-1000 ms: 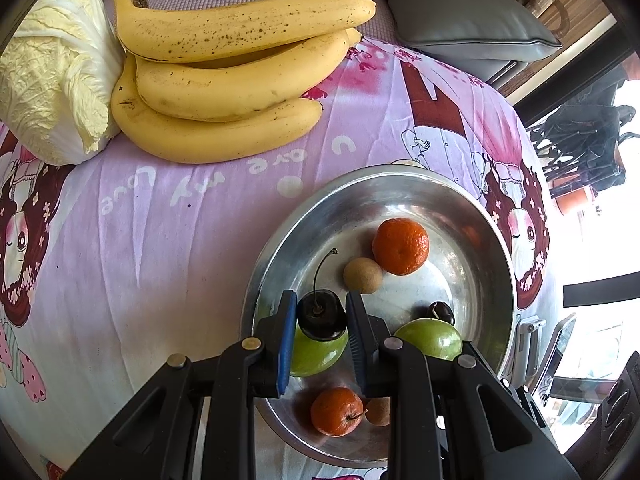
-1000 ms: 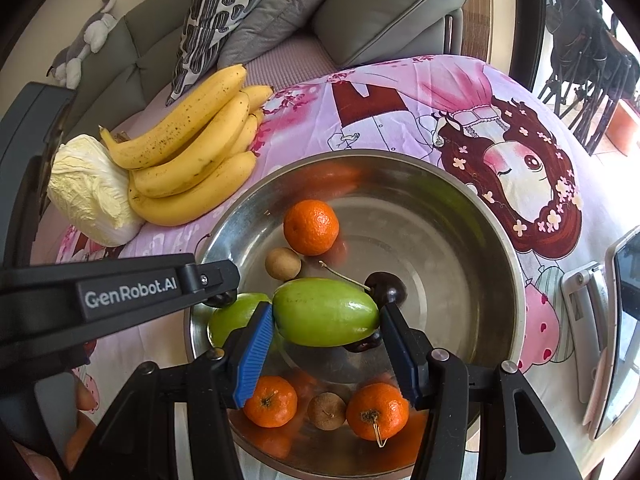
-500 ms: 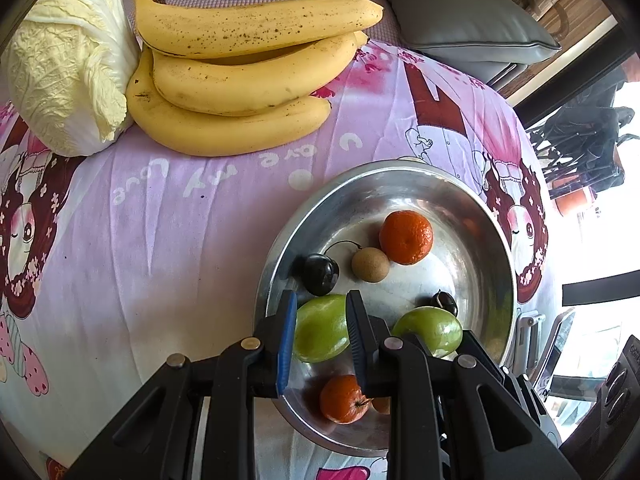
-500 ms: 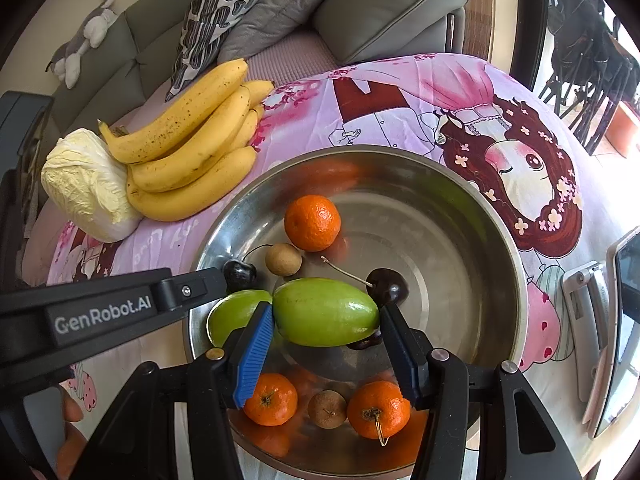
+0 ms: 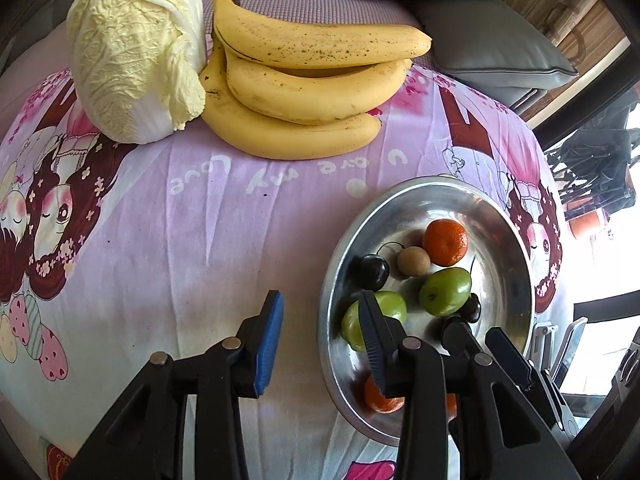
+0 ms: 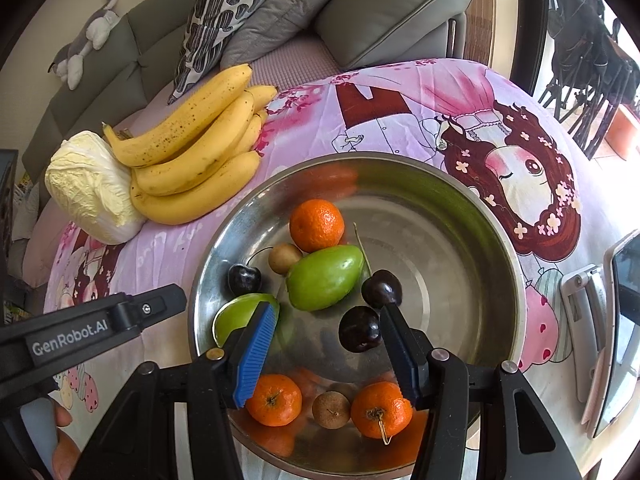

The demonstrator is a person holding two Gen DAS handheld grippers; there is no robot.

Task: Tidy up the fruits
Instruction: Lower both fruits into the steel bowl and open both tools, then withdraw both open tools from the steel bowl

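Grey sofa with cushions behind a pink cartoon-print cloth; bright daylight at right

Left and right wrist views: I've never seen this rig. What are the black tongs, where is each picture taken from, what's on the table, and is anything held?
No robot here: a person holds a two-finger gripper in each hand, with a fisheye camera on each looking along its fingers. One picture is from the left gripper, over the cloth beside the bowl; its jaws have just been opening, with nothing between them. The other is from the right gripper, over the bowl, open and holding nothing. In the bowl lie tangerines, green fruits, cherries and small brown fruits. Beyond it on the cloth lie bananas and a cabbage.
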